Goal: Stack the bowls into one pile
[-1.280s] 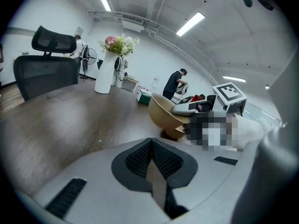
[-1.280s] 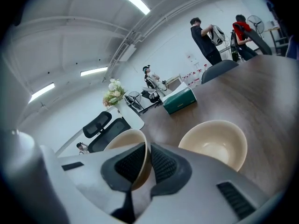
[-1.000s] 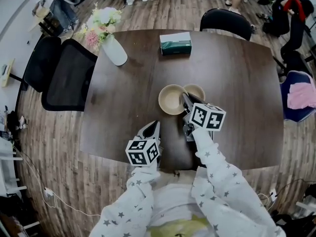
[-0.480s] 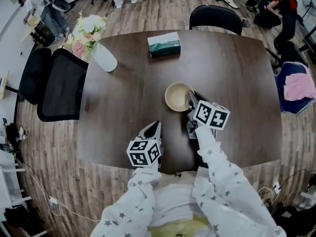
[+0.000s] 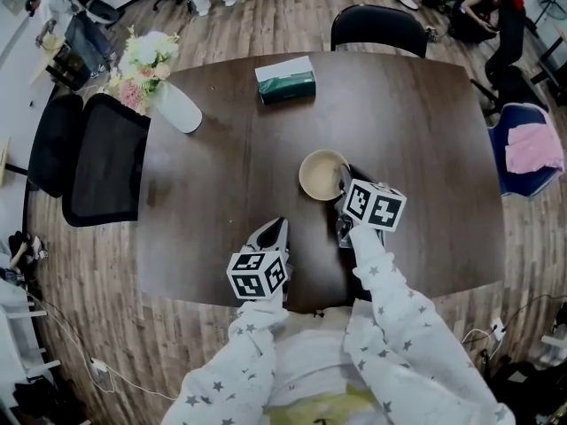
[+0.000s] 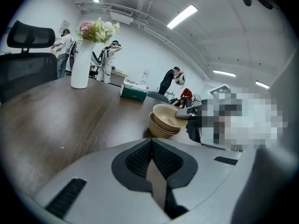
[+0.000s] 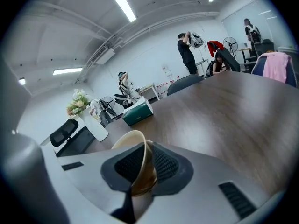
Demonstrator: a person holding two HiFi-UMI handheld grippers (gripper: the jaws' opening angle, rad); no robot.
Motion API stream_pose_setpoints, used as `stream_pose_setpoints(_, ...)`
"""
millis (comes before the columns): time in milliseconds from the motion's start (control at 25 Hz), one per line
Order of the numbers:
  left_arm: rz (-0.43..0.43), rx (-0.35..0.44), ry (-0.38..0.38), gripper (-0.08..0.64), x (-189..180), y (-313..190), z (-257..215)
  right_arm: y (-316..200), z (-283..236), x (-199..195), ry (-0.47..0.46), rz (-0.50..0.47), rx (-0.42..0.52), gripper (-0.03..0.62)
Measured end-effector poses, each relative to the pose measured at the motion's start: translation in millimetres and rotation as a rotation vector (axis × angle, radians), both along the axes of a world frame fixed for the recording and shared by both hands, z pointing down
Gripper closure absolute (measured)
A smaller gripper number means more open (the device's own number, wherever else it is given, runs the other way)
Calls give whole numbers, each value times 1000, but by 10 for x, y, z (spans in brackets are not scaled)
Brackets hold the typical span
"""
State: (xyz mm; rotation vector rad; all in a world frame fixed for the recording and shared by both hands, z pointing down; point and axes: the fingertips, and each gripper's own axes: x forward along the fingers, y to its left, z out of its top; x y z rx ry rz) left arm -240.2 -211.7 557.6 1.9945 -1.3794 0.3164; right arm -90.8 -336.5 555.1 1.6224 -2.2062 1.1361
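Two bowls that stood side by side a second ago now read as one pile: the upper bowl (image 6: 170, 115) has been carried over and set into the lower bowl (image 6: 158, 130), and the right gripper (image 5: 342, 182) came across with it. The left gripper (image 5: 275, 230) hardly shifted. Right jaws are clenched on the upper bowl's rim, with its wall pinched between the pads. Left jaws are pressed together on nothing, low over the desk (image 5: 213, 193), with the pile ahead of them and to their right. From the left gripper view the upper bowl looks slightly canted toward the held side, perhaps not fully seated; I cannot be sure. Risks, as judgement: letting go while it is still canted could make the bowl drop and rock, or ride up on the lower rim. Pulling the right jaws back before they are fully released could drag the upper bowl out, or slide the whole pile across the smooth desk. Nothing steadies the lower bowl, so any sideways tug goes straight into it. Both bowls are pale cream, round and smooth, with flared walls and thin rims; they look rigid and slippery.
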Motion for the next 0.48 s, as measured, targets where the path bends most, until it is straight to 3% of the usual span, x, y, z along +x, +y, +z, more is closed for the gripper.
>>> stream_pose_setpoints(480, -18, -5, -11, 534, -78, 17, 0, -11, 59, -100, 57, -68, 10, 543)
